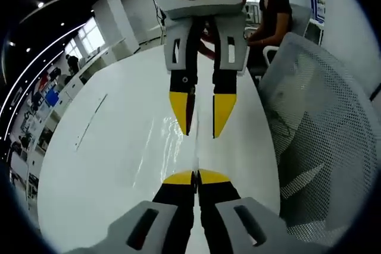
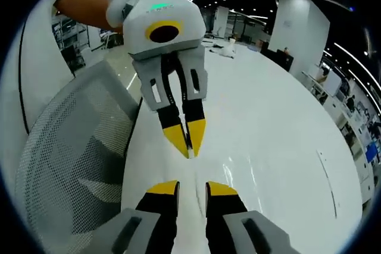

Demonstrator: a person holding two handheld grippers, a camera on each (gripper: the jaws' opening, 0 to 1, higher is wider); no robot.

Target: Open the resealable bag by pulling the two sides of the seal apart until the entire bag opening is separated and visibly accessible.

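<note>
Bag (image 1: 189,147), clear film, stretched between both grippers above white table (image 1: 107,165). Left gripper (image 1: 196,176) pressed together, pinching near edge of bag. Right gripper (image 2: 191,187) spread, nothing between jaws; bag just beside it. Seal looks not yet pulled apart; opening not visible. Mesh chair (image 1: 321,147) beside table.

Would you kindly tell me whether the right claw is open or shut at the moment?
Open: the right claw has its yellow tips apart, with the white table showing between them.
</note>
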